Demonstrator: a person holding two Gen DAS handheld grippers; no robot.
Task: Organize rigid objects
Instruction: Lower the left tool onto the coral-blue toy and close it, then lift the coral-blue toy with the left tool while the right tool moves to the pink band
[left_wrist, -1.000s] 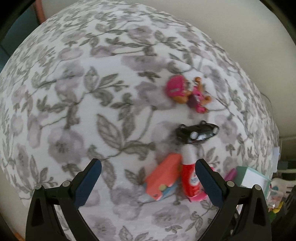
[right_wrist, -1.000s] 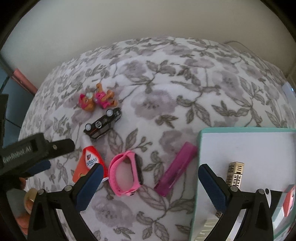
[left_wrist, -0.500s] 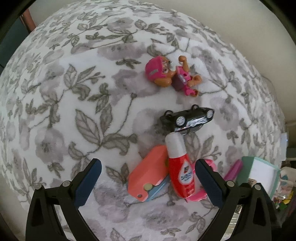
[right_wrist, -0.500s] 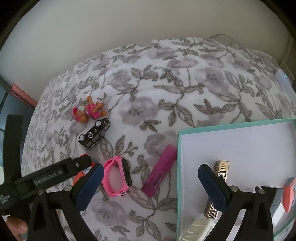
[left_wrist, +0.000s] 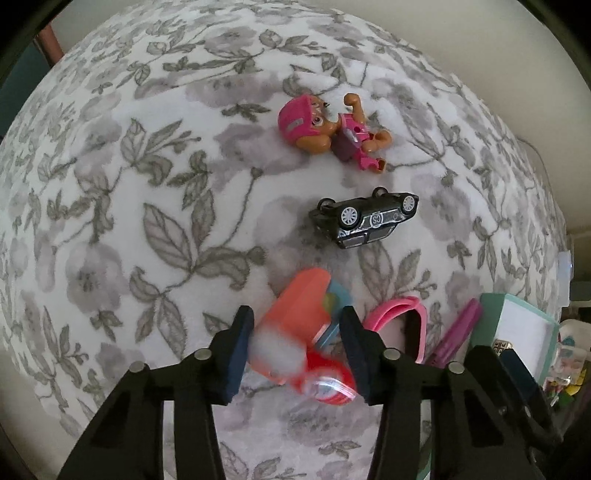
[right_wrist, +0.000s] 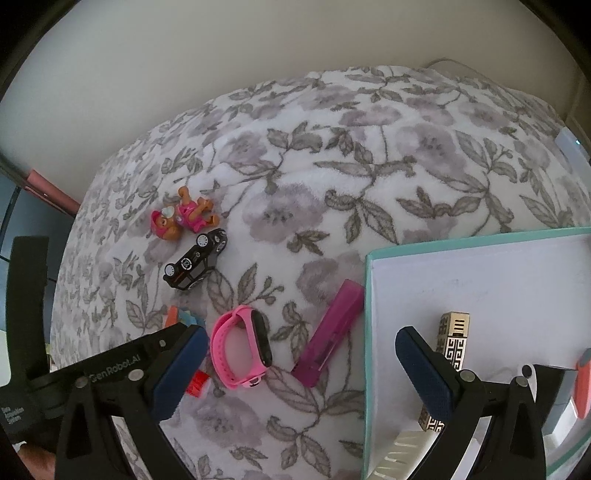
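Observation:
My left gripper (left_wrist: 295, 347) is shut on a red bottle with a white cap (left_wrist: 317, 380), which is blurred between the fingers. Behind it lies an orange and blue case (left_wrist: 306, 299). A black toy car (left_wrist: 365, 219) lies on its side, and a pink toy figure (left_wrist: 328, 131) lies beyond it. A pink watch band (right_wrist: 243, 349) and a purple bar (right_wrist: 330, 332) lie beside a teal-rimmed white box (right_wrist: 369, 332). My right gripper (right_wrist: 299, 365) is open and empty, above the band and the box's left edge.
All lies on a floral blanket (right_wrist: 369, 166). The box holds a gold patterned block (right_wrist: 452, 341), a white comb-like piece (right_wrist: 397, 454) and an orange item (right_wrist: 581, 380). A beige wall (right_wrist: 258, 44) stands behind. Clutter shows at the far right of the left wrist view (left_wrist: 565, 369).
My left gripper has moved down onto the red bottle and closed on it. The right gripper has drifted slightly toward the box, staying open.

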